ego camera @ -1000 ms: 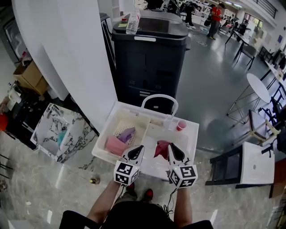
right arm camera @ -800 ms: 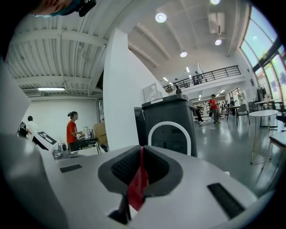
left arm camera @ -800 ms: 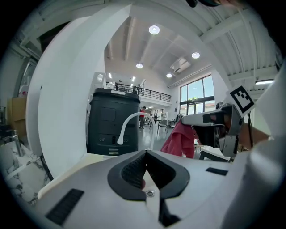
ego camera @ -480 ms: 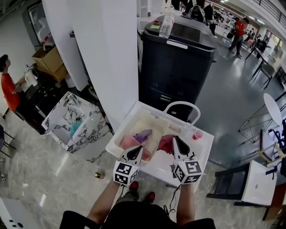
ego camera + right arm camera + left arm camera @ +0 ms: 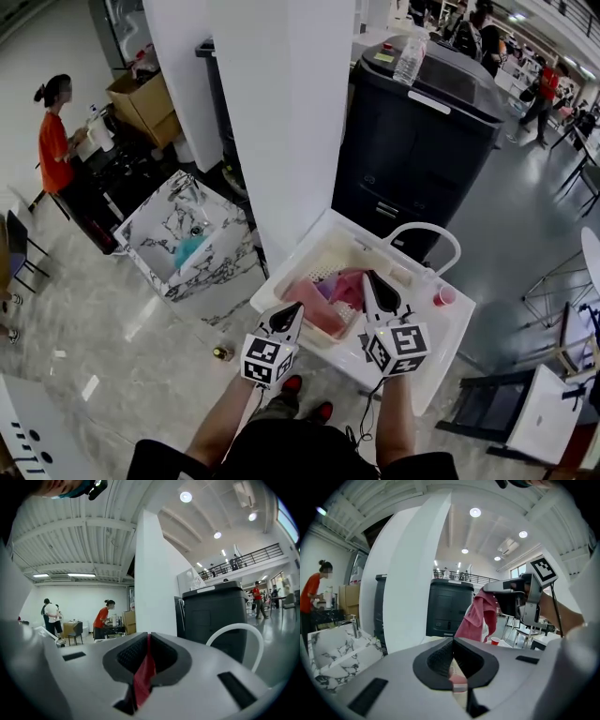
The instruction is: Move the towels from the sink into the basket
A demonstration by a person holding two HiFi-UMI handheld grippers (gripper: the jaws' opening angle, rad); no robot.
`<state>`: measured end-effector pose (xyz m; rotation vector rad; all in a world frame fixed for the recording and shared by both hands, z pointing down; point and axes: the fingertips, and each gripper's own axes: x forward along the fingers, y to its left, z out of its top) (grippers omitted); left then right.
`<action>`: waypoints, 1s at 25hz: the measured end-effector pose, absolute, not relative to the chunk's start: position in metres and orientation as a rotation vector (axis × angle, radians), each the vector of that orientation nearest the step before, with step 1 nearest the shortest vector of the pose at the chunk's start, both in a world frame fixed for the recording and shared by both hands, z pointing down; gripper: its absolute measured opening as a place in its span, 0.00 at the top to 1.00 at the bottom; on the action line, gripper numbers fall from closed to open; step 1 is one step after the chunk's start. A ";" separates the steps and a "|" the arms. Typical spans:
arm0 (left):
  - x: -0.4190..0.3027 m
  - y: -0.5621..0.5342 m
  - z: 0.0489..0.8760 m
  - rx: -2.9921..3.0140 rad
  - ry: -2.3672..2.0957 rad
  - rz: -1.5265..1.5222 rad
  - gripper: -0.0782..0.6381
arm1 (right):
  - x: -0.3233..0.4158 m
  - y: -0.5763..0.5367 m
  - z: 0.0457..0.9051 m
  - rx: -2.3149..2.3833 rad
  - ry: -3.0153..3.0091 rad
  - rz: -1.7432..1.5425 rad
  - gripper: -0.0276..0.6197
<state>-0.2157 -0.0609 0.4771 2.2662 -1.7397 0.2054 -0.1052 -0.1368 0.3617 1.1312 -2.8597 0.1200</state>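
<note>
My right gripper (image 5: 369, 277) (image 5: 148, 635) is shut on a dark red towel (image 5: 349, 289) (image 5: 143, 674). In the left gripper view that red towel (image 5: 478, 616) hangs from the right gripper (image 5: 506, 587). It hangs over the cream perforated basket (image 5: 330, 258), which sits in the left half of the white sink unit (image 5: 441, 333). My left gripper (image 5: 294, 309) (image 5: 453, 641) is shut, with a bit of the pink towel (image 5: 457, 680) between its pads. The pink towel (image 5: 314, 311) lies at the basket's near edge beside a purple towel (image 5: 325, 290).
A white arched faucet (image 5: 427, 232) and a red cup (image 5: 443, 296) stand on the unit's right side. Behind it are a black cabinet (image 5: 422, 150) and a white pillar (image 5: 272, 103). A marble sink (image 5: 183, 239) and a person (image 5: 58, 141) are at the left.
Both grippers have moved left. The red towel went with the right gripper from over the sink's right half to over the basket. The head view has swung left.
</note>
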 end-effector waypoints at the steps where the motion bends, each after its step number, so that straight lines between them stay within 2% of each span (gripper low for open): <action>1: -0.220 -0.059 0.478 2.255 -1.749 0.206 0.88 | -0.112 -0.136 0.368 1.109 -2.858 0.136 0.89; 9: -0.250 -0.052 0.491 2.186 -1.780 0.218 0.88 | -0.149 -0.141 0.440 1.003 -2.767 0.274 0.89; 25: -0.261 -0.061 0.519 2.142 -1.738 0.220 0.88 | -0.163 -0.145 0.554 0.907 -2.539 0.429 0.89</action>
